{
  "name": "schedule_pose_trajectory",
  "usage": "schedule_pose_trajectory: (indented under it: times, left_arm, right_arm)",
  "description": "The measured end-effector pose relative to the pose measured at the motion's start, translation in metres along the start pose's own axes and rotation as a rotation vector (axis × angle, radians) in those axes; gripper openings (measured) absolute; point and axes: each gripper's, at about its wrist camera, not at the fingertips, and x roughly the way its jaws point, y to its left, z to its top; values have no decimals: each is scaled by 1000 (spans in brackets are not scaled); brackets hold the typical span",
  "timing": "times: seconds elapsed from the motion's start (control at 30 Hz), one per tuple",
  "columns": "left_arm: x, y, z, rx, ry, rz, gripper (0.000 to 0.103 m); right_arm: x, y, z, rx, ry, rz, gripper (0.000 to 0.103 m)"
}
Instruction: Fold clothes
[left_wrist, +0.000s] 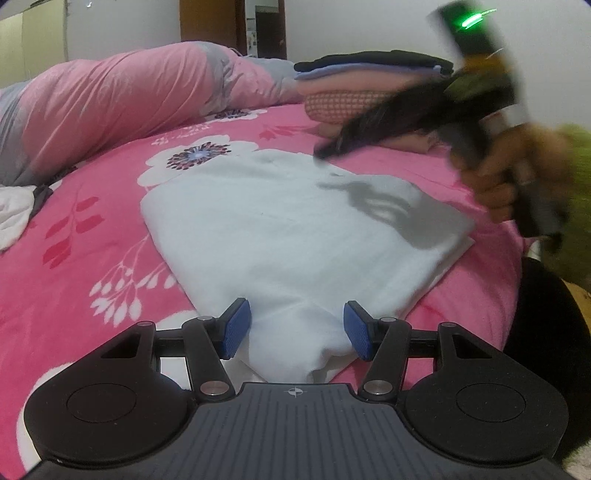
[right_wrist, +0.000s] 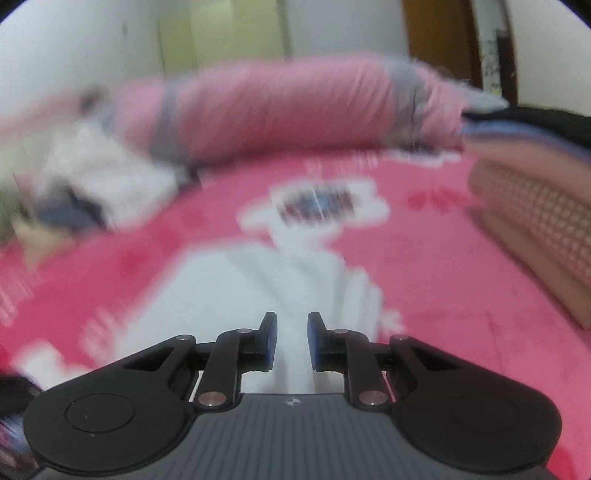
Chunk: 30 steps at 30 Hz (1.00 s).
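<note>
A white garment lies folded flat on the pink flowered bedspread. My left gripper is open, its blue pads on either side of the garment's near corner, low over the bed. My right gripper is open with a narrow gap and nothing between the pads; it hovers above the white garment in a motion-blurred view. The right gripper also shows in the left wrist view, blurred, held in a hand above the garment's far right side.
A stack of folded clothes sits at the back right of the bed, also in the right wrist view. A rolled pink and grey quilt lies along the back. Loose white cloth lies at the left edge.
</note>
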Motion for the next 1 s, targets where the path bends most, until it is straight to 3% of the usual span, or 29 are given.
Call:
schedule_pose_trajectory:
  times: [0.07,0.13,0.47,0.5,0.57,0.67,0.83,0.9,1.0]
  left_arm:
    - [0,1,0,2,-1,-8,57]
    - [0,2,0,2,0,-13,57]
    - [-2,4,0,-14,4,-24,57]
    - [-3,5,-1,-15,2,-26,57]
    - [-4,5,-2,-19,-1,-31,57]
    - [-5,8,-3,-30,0,-41,57]
    - [-4,8,-3,-35,0,-47,57]
    - [-4,8,-3,-39,-1,-46,57]
    - [-5,8,-4,-47,-2,-46,57]
  right_arm:
    - [20,-5,7,-11,53,-8,18]
    - [16,-21,13,92,50,41,19]
    - [42,-3,65,78,12,149,19]
    - [48,-2,68,79,24,148,19]
    - [82,-9,61,83,109,59,17]
    - [81,-29,65,237,103,95,18]
    - [53,-17,85,217,17,143,19]
    - [59,-13,88,210,25,165,19]
    - [89,-16,84,173,114,48,19]
